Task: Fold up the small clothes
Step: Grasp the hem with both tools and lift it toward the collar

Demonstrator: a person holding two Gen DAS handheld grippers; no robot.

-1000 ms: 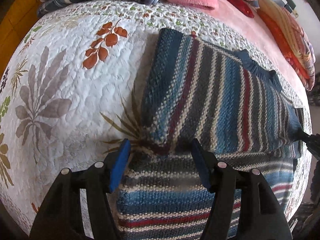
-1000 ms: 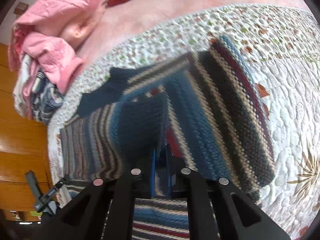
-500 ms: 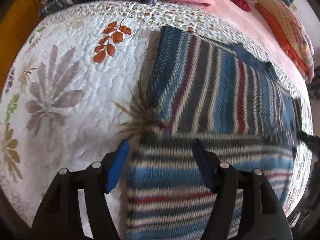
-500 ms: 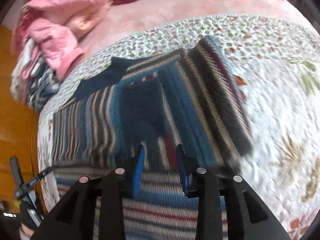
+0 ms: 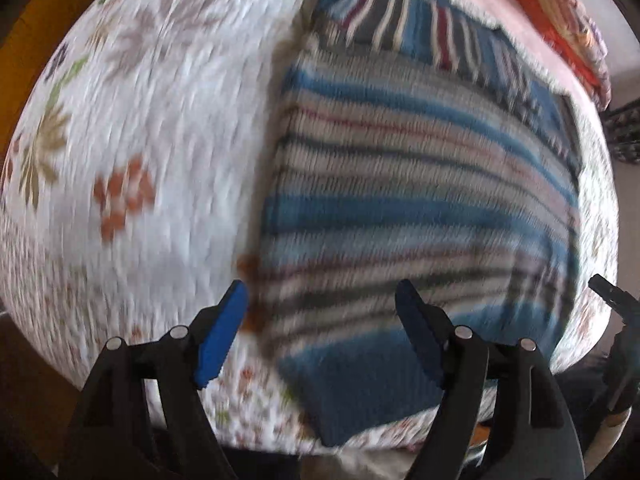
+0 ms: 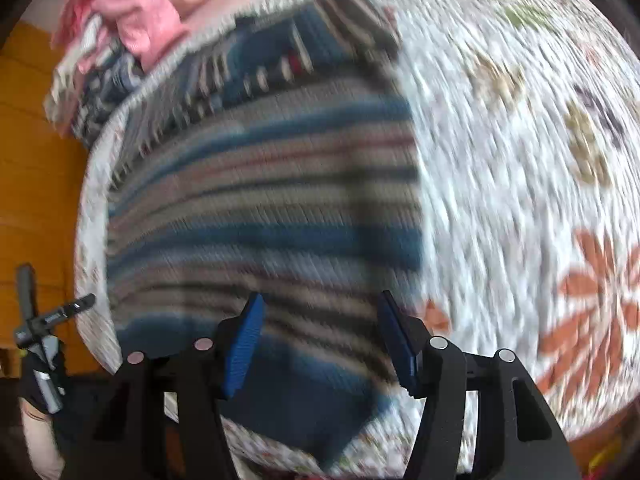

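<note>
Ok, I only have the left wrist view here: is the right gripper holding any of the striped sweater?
Observer: No. The right gripper is open, nothing between its fingers; the striped sweater lies on the quilt beneath it.
Operator: Which part is it over?
Observer: The sweater's near right corner, by the dark blue hem.
Operator: Any other clothes around?
Observer: A pink garment lies heaped at the far left, beyond the sweater.

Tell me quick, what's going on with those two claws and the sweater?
Left gripper open, empty. Right gripper open, empty. Striped sweater flat on the quilt, sleeves folded in, bottom half unfolded. Nothing in the way.
</note>
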